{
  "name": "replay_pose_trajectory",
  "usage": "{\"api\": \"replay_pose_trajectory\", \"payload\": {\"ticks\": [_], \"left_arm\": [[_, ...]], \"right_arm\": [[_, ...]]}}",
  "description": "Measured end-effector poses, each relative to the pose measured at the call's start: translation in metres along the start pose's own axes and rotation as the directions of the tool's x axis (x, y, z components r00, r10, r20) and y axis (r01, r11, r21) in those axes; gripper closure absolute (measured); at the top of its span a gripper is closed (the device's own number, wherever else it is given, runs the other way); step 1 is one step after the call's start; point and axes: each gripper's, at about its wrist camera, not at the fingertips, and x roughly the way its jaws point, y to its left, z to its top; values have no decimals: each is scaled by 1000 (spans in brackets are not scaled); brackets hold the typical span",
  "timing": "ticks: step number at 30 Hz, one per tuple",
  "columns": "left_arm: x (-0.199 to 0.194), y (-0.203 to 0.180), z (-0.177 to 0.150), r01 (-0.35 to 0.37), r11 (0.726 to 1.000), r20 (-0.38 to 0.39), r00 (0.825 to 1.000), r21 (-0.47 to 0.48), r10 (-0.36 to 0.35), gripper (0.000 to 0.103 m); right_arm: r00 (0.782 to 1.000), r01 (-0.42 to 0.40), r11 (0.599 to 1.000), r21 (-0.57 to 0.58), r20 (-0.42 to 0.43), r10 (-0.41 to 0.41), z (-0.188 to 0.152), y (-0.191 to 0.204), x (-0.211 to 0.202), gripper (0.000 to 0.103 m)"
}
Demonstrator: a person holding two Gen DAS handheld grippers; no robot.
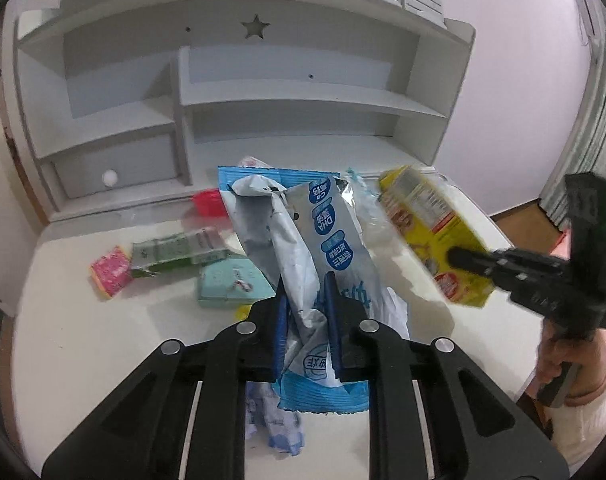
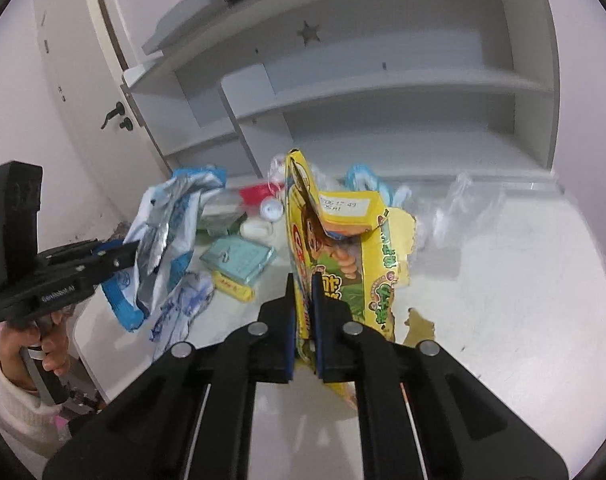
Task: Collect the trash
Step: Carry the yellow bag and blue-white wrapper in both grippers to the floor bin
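A crumpled blue and silver bag (image 1: 327, 240) is pinched between the pressed-together pads of the left gripper (image 1: 305, 292) and held clear above the white desk (image 1: 83, 340). A torn yellow box (image 2: 343, 248) is clamped in the right gripper (image 2: 302, 292), also lifted off the desk. A teal box (image 1: 235, 284), a green packet (image 1: 175, 254) and a pink packet (image 1: 111, 272) are left lying on the desk below the shelves (image 1: 303, 100).

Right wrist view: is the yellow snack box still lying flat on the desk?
No, the yellow snack box stands lifted off the desk, pinched between the pads of the right hand-held gripper.
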Motion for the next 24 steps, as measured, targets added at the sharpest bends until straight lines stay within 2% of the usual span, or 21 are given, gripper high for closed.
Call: {"api": "replay_pose_trajectory", "payload": {"ticks": [2, 5, 6, 8, 9, 10, 12, 13, 14, 15, 17, 18, 19, 21, 22, 23, 24], "left_arm": [[1, -8, 1, 16, 1000, 1, 1000, 2, -16, 87], [-15, -40, 12, 71, 996, 60, 995, 54, -75, 87], [-23, -62, 18, 122, 988, 85, 988, 91, -130, 87], [-28, -103, 21, 218, 962, 88, 968, 162, -234, 87], [-28, -129, 21, 271, 940, 71, 954, 206, -291, 87], [-26, -164, 17, 338, 904, 38, 932, 263, -360, 87], [-20, -226, 7, 447, 825, -38, 885, 345, -464, 87], [-16, -262, -2, 502, 772, -88, 855, 390, -511, 87], [-11, -295, -12, 538, 727, -133, 833, 427, -537, 87], [-1, -334, -27, 581, 671, -201, 805, 461, -559, 87], [19, -385, -55, 632, 603, -310, 771, 488, -557, 87], [35, -416, -78, 647, 564, -371, 760, 514, -533, 87], [50, -436, -99, 643, 543, -407, 765, 540, -500, 87], [80, -458, -131, 648, 532, -467, 762, 546, -449, 87], [110, -468, -154, 647, 547, -510, 760, 531, -404, 87], [132, -472, -168, 631, 566, -524, 769, 531, -367, 87], [164, -475, -186, 593, 594, -529, 792, 543, -306, 87]], "right_arm": [[999, -36, 999, 37, 1, 36, -1, -7, -7, 95], [995, -24, 999, 40, 96, 21, 7, -14, -63, 95], [991, -9, 999, 41, 133, 4, 9, -19, -87, 95], [976, 65, 997, 51, 204, -74, 4, -30, -145, 95], [962, 121, 990, 74, 237, -136, -3, -40, -176, 95], [946, 169, 979, 116, 260, -194, -13, -54, -205, 95], [921, 234, 950, 206, 265, -284, -37, -84, -247, 95], [910, 263, 933, 247, 257, -325, -48, -97, -260, 95], [893, 313, 898, 311, 227, -390, -68, -120, -279, 95], [883, 341, 870, 357, 197, -427, -84, -139, -289, 95], [873, 373, 797, 476, 111, -475, -127, -186, -307, 95], [872, 379, 758, 531, 67, -484, -151, -210, -311, 95], [875, 382, 718, 582, 23, -484, -174, -233, -312, 95], [889, 378, 616, 691, -85, -450, -236, -285, -301, 95], [907, 355, 571, 740, -124, -402, -267, -308, -289, 95], [922, 333, 536, 776, -147, -359, -291, -325, -277, 95], [936, 316, 496, 809, -179, -304, -316, -342, -258, 95]]}}
